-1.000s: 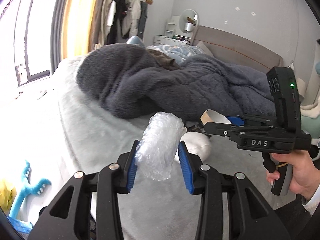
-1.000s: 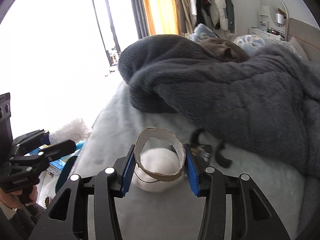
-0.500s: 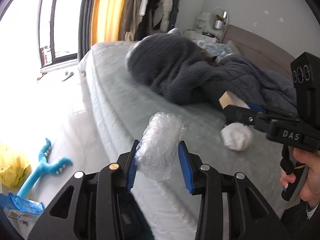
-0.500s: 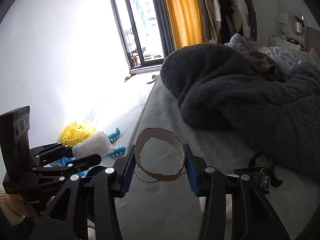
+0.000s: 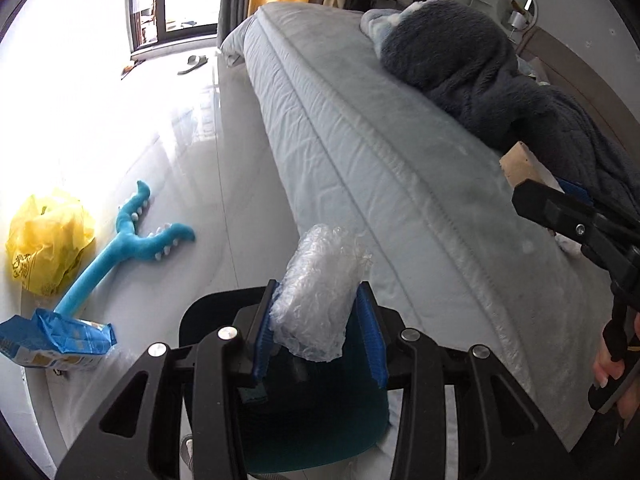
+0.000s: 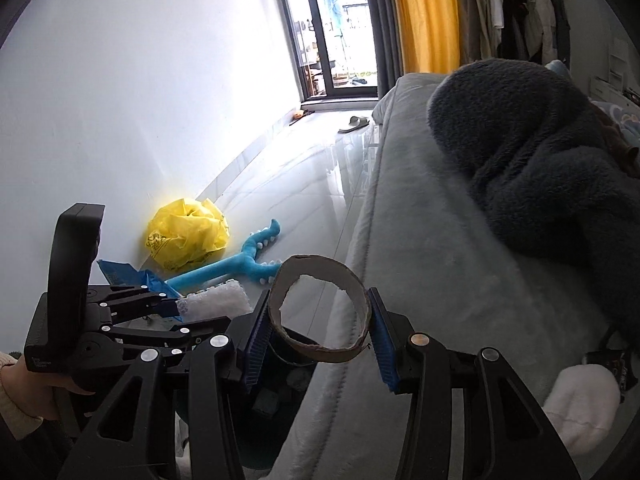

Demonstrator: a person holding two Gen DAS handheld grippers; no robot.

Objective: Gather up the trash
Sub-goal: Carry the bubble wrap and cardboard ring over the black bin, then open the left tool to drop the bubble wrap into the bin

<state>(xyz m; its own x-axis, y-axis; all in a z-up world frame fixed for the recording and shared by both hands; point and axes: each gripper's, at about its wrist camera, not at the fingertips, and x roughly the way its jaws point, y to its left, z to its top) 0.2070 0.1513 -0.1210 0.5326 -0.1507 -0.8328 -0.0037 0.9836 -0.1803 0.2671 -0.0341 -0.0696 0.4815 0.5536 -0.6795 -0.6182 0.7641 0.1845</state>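
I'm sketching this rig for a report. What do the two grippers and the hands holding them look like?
Both are matte black plastic. The left gripper and right gripper have angular linkage arms with silver rivets and ribbed blue fingers. A black block tops each handle. The left hand has a cream cuff; the right hand is bare-skinned.

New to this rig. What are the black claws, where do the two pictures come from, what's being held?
No robot here: a person holds a two-finger gripper in each hand, each with a fisheye camera looking along its fingers. One picture is the left gripper's camera; it is shut on a wad of bubble wrap, above a dark bin beside the bed. The other is the right gripper's camera; it is shut on a cardboard ring. Each gripper also shows at the edge of the other's picture. On the floor lie a yellow bag, a blue plush toy and a blue packet. A dark blanket is heaped on the bed.
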